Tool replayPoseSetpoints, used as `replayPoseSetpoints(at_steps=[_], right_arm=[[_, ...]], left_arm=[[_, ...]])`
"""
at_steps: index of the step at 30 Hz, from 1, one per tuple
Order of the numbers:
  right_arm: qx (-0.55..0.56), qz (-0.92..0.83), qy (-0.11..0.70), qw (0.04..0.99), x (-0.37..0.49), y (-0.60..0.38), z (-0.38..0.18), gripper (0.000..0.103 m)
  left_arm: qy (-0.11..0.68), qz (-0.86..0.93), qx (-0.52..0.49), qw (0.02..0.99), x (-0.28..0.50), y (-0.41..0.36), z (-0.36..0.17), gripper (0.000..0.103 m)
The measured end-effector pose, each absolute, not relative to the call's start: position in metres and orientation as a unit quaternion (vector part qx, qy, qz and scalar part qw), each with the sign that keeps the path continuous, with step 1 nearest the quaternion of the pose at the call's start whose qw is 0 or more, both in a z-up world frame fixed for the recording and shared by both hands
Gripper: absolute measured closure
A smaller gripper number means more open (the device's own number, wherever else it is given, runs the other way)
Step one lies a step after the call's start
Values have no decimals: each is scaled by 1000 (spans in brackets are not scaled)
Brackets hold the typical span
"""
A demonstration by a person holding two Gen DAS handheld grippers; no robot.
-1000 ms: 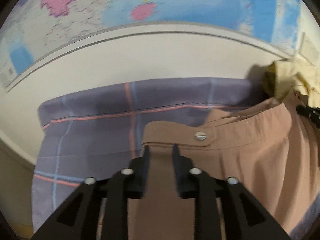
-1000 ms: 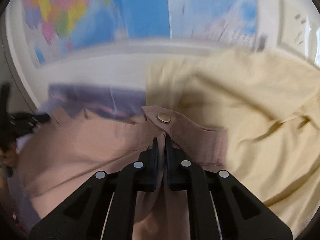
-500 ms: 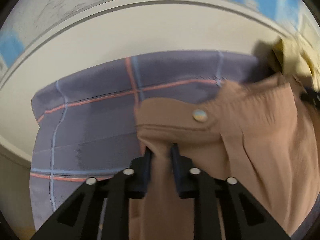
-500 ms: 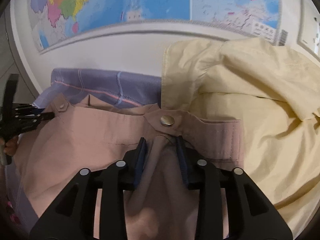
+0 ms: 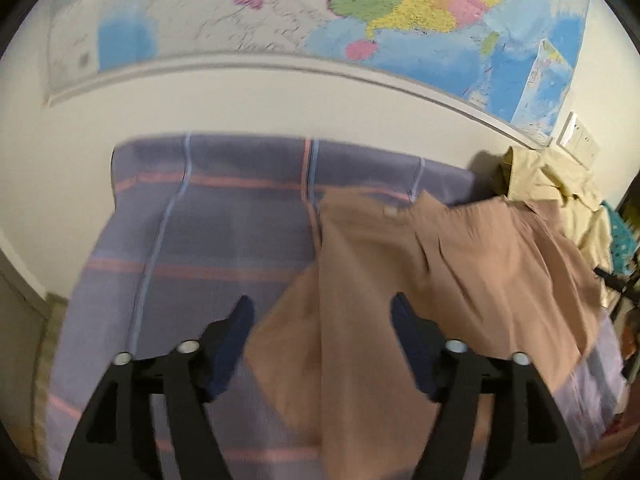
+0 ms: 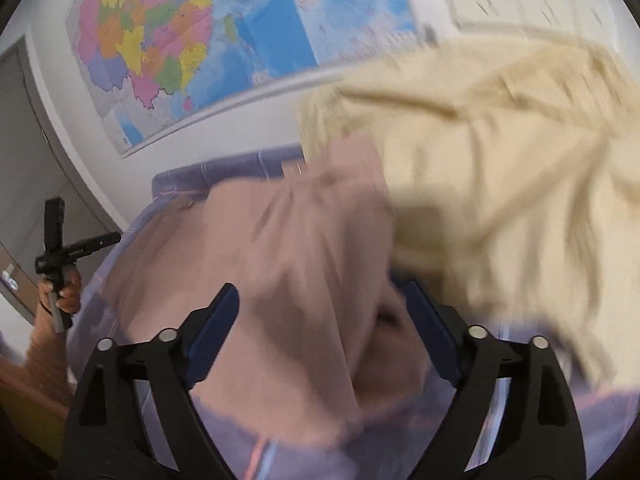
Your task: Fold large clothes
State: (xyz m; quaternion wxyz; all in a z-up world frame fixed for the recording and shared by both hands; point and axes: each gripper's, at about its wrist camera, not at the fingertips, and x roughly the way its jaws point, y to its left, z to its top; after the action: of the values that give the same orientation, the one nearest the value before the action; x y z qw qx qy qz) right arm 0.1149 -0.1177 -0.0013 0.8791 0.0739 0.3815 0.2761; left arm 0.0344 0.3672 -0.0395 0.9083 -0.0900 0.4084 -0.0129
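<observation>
Opening wide with their pads off the cloth, the left tool point(image 5: 322, 312) and right tool point(image 6: 320, 300) hang over the tan trousers point(image 5: 420, 280), which lie spread on the purple checked bedspread point(image 5: 208, 240), beside a cream garment point(image 6: 500, 180), under a wall map point(image 5: 360, 12).

surface: bed with purple plaid sheet point(image 5: 224, 240) | on it: tan trousers point(image 5: 460, 272) spread flat | beside them: crumpled cream garment point(image 6: 500, 184), edges touching
</observation>
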Motion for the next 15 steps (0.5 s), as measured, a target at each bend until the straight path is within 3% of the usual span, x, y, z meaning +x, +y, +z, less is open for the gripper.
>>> replayPoseSetpoints(at_steps=[5,8,13,15], right_arm=[[127,292,423,848,90,-130,-43,11],[116,303,425,845,84,-118,-52,9],[89,307,423,848,91,-93,-64,7],[88,314,420,847,95,-84,-63,15]], left_arm=[[429,-38,-115,895,6,366,-66,24],[420,-61,-130,896,-4,363,-72,18],[446,-98,-96,884,1,333,-89,18],[449,-90,-79,885,8,320,-95,18]])
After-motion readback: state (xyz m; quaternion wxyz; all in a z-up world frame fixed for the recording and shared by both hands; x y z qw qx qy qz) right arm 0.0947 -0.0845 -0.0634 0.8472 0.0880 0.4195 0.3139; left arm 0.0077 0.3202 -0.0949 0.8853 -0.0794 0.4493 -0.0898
